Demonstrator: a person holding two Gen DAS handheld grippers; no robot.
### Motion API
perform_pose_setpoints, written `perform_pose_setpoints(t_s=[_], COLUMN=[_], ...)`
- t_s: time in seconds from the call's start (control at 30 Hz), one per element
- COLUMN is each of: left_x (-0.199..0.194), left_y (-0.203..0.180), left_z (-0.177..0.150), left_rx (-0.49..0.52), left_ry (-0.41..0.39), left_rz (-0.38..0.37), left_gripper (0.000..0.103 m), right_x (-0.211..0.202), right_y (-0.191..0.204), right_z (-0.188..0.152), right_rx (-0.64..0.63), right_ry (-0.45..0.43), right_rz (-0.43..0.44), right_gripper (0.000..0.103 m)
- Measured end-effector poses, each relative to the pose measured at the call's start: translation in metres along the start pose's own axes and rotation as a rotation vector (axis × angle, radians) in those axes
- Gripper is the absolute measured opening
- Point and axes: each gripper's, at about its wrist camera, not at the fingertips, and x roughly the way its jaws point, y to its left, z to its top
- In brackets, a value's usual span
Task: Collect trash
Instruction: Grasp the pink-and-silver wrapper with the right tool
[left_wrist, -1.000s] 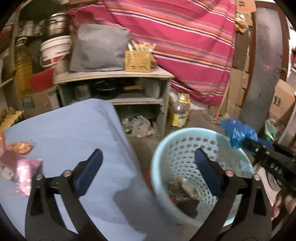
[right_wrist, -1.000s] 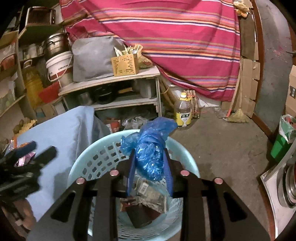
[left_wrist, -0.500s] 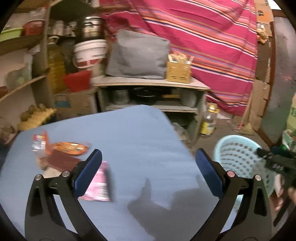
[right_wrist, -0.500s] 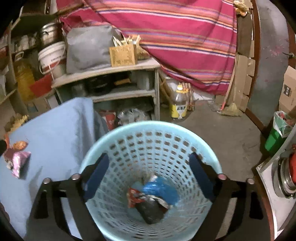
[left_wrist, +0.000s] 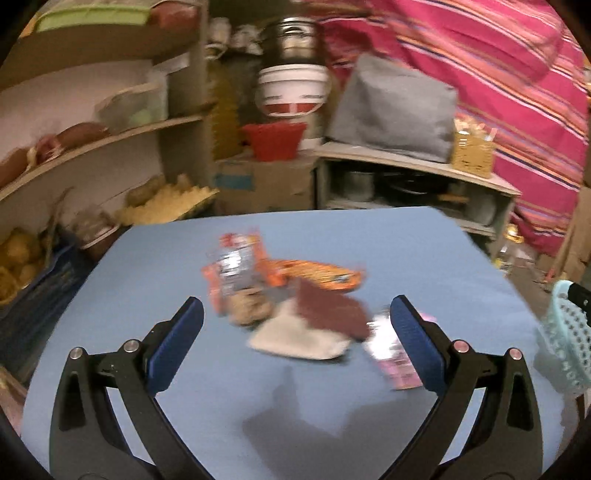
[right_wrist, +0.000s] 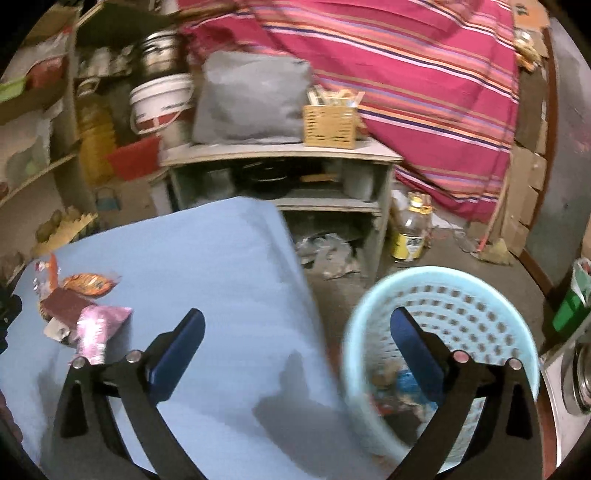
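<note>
A pile of trash lies on the blue table (left_wrist: 369, 240): an orange wrapper (left_wrist: 321, 277), a silver-and-orange packet (left_wrist: 236, 273), a brown wrapper (left_wrist: 328, 314), white paper (left_wrist: 295, 341) and a pink wrapper (left_wrist: 391, 362). My left gripper (left_wrist: 295, 306) hovers open just short of the pile, with nothing between its pads. My right gripper (right_wrist: 297, 315) is over the table's edge beside the light-blue basket (right_wrist: 443, 286). Its jaws are opening wide and hold nothing. The blue bag (right_wrist: 406, 380) lies in the basket among other trash. The pink wrapper (right_wrist: 96, 325) and the orange wrapper (right_wrist: 88, 282) show far left in the right wrist view.
Behind the table stands a shelf unit (right_wrist: 280, 151) with a grey bag (right_wrist: 251, 96) and a wicker box (right_wrist: 328, 120). A white bucket (right_wrist: 159, 99) and a red tub (left_wrist: 275, 142) are to its left. A bottle (right_wrist: 410, 232) stands on the floor by striped cloth (right_wrist: 406, 74).
The right gripper opened and dropped the blue bag into the basket, then swung left towards the table. The left gripper swept left from the basket to the trash pile.
</note>
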Motion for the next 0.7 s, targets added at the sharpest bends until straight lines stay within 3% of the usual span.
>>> perform_pose_setpoints(t_s=[0.33, 0.7], left_x=[0.013, 0.023], left_y=[0.076, 0.09], left_z=[-0.01, -0.015], left_rx=[-0.067, -0.048], left_ry=[0.022, 0.081], left_rz=[0.11, 0.069], left_gripper=[0.098, 0.098], right_x=[0.016, 0.041], right_y=[0.111, 0.173], right_z=[-0.009, -0.025], right_rx=[-0.106, -0.186], right_ry=[0.045, 0.143], right_rz=[0.108, 0.144], right_gripper=[0.098, 0.098])
